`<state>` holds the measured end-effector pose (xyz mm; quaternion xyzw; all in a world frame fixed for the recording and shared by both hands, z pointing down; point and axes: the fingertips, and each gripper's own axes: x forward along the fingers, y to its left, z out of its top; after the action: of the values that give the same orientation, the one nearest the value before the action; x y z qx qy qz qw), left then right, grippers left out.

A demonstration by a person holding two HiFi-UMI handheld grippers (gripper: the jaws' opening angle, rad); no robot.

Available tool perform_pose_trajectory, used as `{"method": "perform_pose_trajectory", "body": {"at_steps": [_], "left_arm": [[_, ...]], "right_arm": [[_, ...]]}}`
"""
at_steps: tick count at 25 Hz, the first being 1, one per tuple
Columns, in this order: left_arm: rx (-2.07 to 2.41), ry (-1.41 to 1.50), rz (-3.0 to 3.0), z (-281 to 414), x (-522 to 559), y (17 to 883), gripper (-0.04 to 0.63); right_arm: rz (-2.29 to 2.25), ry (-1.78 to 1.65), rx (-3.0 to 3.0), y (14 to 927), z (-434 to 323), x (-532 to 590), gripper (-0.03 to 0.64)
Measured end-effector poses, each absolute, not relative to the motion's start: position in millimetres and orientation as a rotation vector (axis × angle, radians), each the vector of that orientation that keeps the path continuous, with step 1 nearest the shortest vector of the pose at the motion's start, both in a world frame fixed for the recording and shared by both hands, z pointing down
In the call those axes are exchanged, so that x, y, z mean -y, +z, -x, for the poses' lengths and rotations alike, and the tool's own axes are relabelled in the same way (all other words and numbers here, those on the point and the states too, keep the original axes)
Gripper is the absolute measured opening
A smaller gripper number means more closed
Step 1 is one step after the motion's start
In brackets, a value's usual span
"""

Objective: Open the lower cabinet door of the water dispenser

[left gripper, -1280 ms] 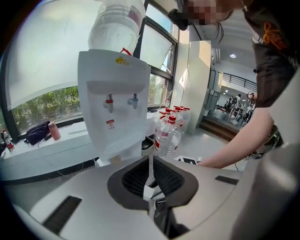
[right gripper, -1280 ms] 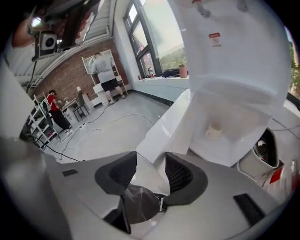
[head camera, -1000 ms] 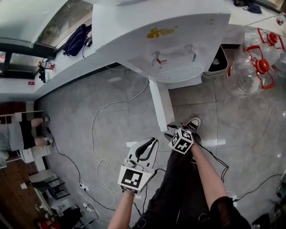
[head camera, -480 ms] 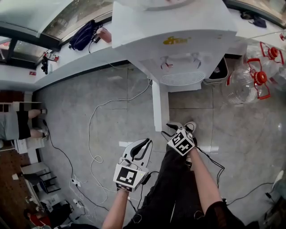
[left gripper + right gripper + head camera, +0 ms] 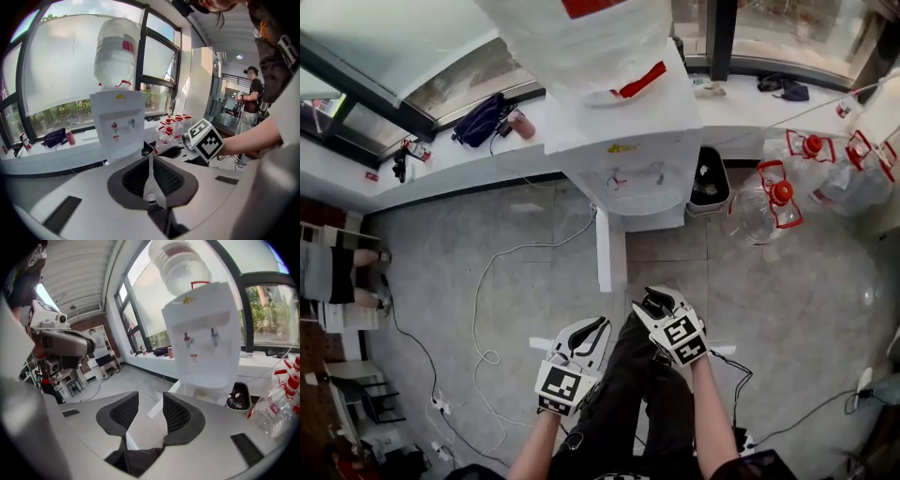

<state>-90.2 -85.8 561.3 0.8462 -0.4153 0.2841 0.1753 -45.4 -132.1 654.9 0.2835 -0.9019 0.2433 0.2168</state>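
The white water dispenser point(image 5: 628, 159) stands against the window ledge with a bottle on top. Its lower cabinet door point(image 5: 610, 251) is swung out toward me, edge-on. My left gripper point(image 5: 592, 327) hangs over the floor left of the door's free end, its jaws shut and empty. To the right of the door end is my right gripper point(image 5: 654, 302), open with nothing between the pads. In the left gripper view the left gripper point(image 5: 150, 161) points at the dispenser point(image 5: 117, 122). The right gripper point(image 5: 151, 401) frames the door's white edge point(image 5: 157, 409) below the dispenser point(image 5: 206, 348).
Empty water bottles point(image 5: 769, 202) with red caps crowd the floor right of the dispenser. A black bin point(image 5: 708, 183) sits against its right side. White cables point(image 5: 487, 281) loop over the floor at left. A bag point(image 5: 478, 117) lies on the ledge. A person point(image 5: 328, 272) sits far left.
Both grippers have risen and drawn back from the door's free end, the right one more. The head view has lifted, so the whole dispenser and its bottle show.
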Motion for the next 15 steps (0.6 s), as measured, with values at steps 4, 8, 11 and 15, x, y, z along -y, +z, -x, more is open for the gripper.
{"method": "perform_pose_trajectory", "body": {"at_steps": [4, 8, 11, 15], "left_arm": [[1.156, 0.797, -2.429, 70, 46, 491, 0.028], [1.104, 0.795, -2.474, 47, 11, 442, 0.028], [1.026, 0.797, -2.537, 27, -12, 422, 0.028], [0.994, 0.766, -2.534, 20, -25, 406, 0.028]], "right_arm": [[-0.869, 0.729, 2.546, 576, 16, 97, 0.169], [-0.903, 0.731, 2.582, 519, 0, 70, 0.161], [-0.923, 0.725, 2.595, 493, -11, 51, 0.161], [-0.985, 0.717, 2.595, 470, -33, 40, 0.160]]}}
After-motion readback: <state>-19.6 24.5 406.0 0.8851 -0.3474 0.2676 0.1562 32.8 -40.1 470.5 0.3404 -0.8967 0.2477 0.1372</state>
